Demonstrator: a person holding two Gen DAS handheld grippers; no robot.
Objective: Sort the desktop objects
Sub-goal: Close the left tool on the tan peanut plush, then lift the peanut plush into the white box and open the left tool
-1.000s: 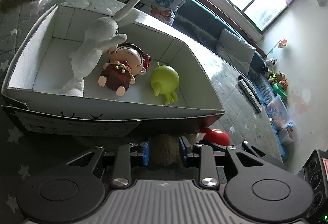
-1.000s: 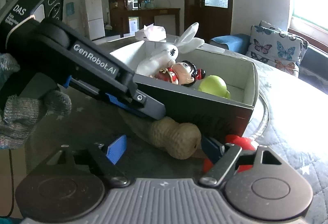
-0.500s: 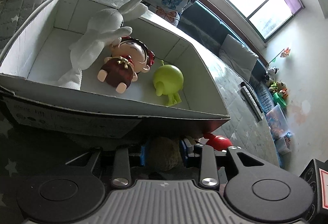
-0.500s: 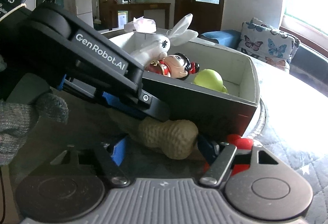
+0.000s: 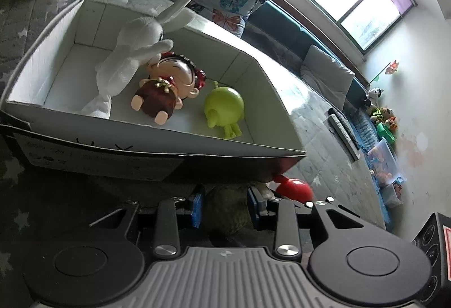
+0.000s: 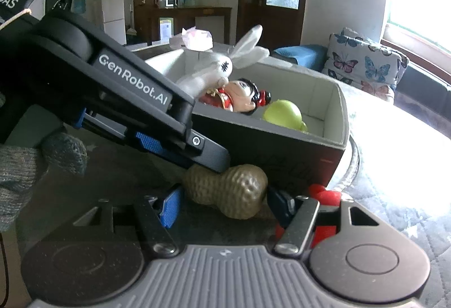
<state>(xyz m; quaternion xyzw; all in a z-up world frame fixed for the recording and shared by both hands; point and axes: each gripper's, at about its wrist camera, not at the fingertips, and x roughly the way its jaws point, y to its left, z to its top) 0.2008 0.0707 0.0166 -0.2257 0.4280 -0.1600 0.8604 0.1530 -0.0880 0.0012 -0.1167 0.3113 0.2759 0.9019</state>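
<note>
The box point(image 5: 157, 136) is holding a white rabbit point(image 5: 132, 59), a doll point(image 5: 169, 88) and a green toy point(image 5: 224, 107). The left claw point(image 5: 224, 205), jaws just opening, and the right claw point(image 6: 222, 202), jaws just closing, are both flanking the peanut toy point(image 6: 231, 189) narrowly.

The left gripper point(image 6: 197, 164) reads "GenRobot.AI" and "DAS".

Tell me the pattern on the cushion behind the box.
White with colourful butterflies; the cushion shows best in the left wrist view.

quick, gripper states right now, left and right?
Left gripper: open, jaws just opening, peanut toy between them, pads off it.
Right gripper: jaws just closing around the peanut toy; grip cannot be told.
</note>
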